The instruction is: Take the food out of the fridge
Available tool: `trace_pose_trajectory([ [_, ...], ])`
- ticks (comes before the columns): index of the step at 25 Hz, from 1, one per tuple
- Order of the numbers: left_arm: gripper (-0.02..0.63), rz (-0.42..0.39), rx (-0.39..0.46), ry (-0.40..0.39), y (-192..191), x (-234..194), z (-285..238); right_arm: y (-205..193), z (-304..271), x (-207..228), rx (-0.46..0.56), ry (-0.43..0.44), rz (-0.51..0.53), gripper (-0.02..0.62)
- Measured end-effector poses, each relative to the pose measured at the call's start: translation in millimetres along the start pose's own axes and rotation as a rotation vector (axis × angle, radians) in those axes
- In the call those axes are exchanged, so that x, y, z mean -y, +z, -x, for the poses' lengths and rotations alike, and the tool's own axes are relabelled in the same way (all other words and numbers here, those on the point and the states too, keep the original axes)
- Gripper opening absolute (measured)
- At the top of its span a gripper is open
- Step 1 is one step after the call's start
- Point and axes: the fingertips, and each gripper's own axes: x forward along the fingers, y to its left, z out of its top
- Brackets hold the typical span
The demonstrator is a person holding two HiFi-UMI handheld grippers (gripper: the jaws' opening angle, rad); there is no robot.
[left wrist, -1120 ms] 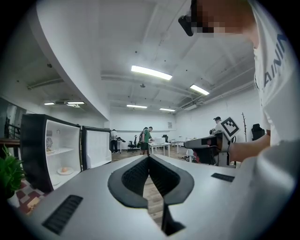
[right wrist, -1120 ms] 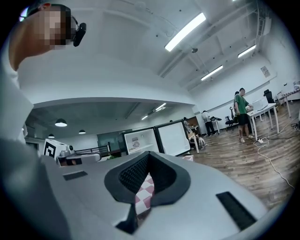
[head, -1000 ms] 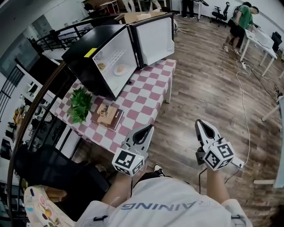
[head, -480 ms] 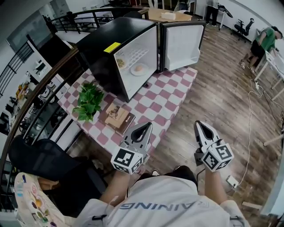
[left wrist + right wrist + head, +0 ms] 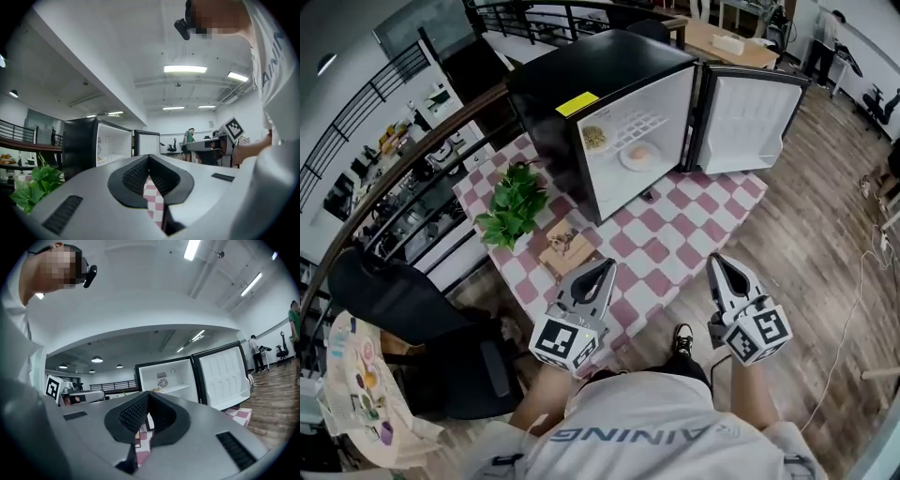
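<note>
Inside the black fridge [image 5: 581,80], with its door [image 5: 748,112] swung wide to its right and the white liner lit, a plate [image 5: 639,156] with a pale round piece of food sits on a shelf. A second, yellowish helping [image 5: 595,138] lies just left of the plate, nearer the fridge's side wall. Nothing touches either one. Fridge stands on a bench [image 5: 670,246] covered in red-and-white check cloth. Just in front of the fridge's open mouth lies a small dark object [image 5: 647,196] on the cloth, too small to identify. Off the fridge's front left corner is a leafy green plant [image 5: 514,202]. Farther out from the fridge than the plant is a wooden box-like piece [image 5: 565,247] on a dark base, contents unclear. Left tool [image 5: 607,266] is held level, well short of the fridge, its tip over the bench edge farthest from the fridge. Its jaws are together at the tip with nothing between them; only check cloth shows through the slot behind. Right tool [image 5: 715,259] is also level, beside the left one and well apart from the fridge, off the bench over wood floor [image 5: 806,253]. Its jaws are closed together and empty. Both tools point toward the fridge. Black chair [image 5: 431,337] stands well clear of the fridge, off the bench's plant end. From the left gripper view, a person in a green top [image 5: 189,139] stands far beyond the fridge door.
</note>
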Motion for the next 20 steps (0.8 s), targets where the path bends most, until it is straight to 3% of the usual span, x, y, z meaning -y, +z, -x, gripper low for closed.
trace_pose_trajectory([
  [11,0.009,0.019,-0.029,0.256,10,-15,-86,10,-70,121,-0.071,0.187,-0.112,0.018],
  [20,0.009,0.006,-0.053,0.432,11,-27,-114,21,-114,166,-0.096,0.323,-0.127,0.020],
])
